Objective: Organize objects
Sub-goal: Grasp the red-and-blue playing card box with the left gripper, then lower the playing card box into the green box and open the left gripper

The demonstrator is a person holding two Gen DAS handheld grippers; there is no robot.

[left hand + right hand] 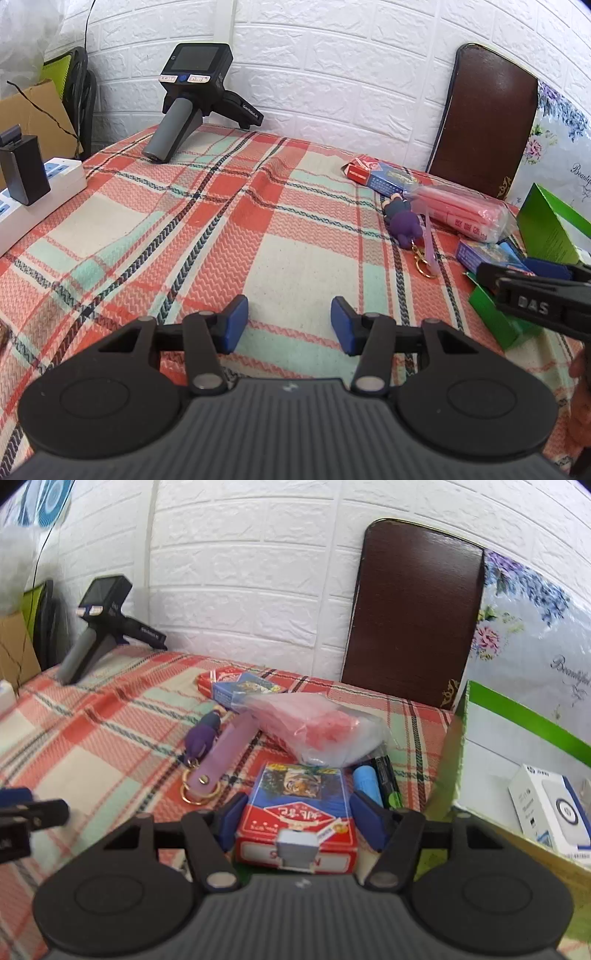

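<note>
Two fisheye views over a table covered by a red, cream and mint plaid cloth (pixel 229 206), with a white brick-pattern wall behind. In the left wrist view, the left hand-held gripper (pixel 290 325) fills the bottom of the frame, its blue pads spread apart with only bare cloth between them; at right sit a purple keychain figure (pixel 404 223), a pink plastic-wrapped packet (pixel 465 212) and a green box (pixel 550 229). In the right wrist view, the right hand-held gripper (pixel 297 818) sits at lower centre, its blue pads either side of a red and blue card box (pixel 295 812); whether they press it I cannot tell; the box rests on the cloth in front of the packet; a blue tube (pixel 367 781) lies just right of it.
</note>
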